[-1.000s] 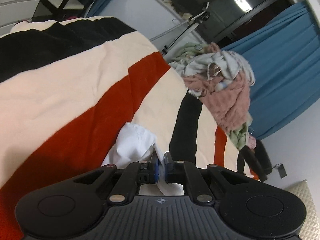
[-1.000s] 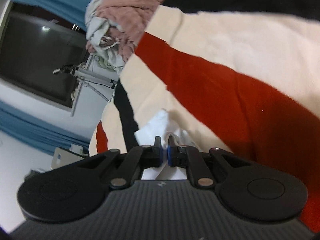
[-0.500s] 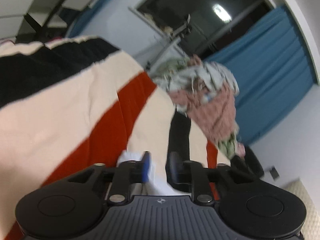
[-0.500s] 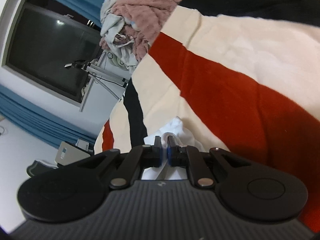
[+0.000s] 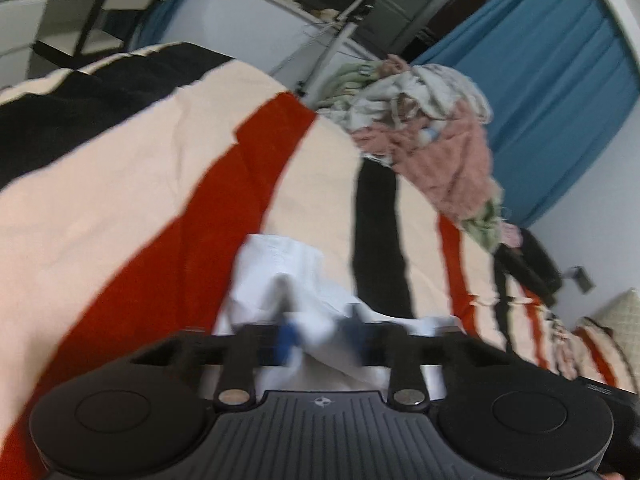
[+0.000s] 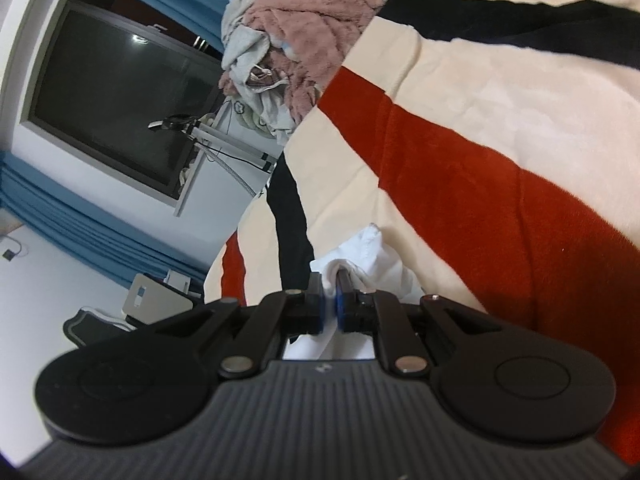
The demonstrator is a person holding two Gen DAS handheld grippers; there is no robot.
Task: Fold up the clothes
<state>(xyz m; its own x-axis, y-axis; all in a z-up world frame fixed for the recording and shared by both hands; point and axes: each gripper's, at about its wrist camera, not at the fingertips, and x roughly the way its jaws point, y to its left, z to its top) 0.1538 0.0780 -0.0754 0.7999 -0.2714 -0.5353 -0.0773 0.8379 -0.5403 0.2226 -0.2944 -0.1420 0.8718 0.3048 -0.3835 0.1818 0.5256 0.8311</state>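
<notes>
A white garment [image 5: 276,264] lies bunched on a bed blanket striped cream, red and black [image 5: 120,184]. My left gripper [image 5: 320,334] is open, its jaws apart over the white cloth; the view is blurred by motion. In the right wrist view my right gripper [image 6: 329,300] is shut on a fold of the same white garment [image 6: 372,256], low over the blanket [image 6: 480,184].
A heap of unfolded clothes, pink, grey and green [image 5: 432,128], sits on the far end of the bed; it also shows in the right wrist view [image 6: 296,40]. Blue curtains [image 5: 540,80], a dark window [image 6: 112,100] and a metal stand [image 6: 224,140] lie beyond.
My left gripper has opened and let go of the white garment, and it has tilted upward. My right gripper stays shut on the garment and has shifted slightly.
</notes>
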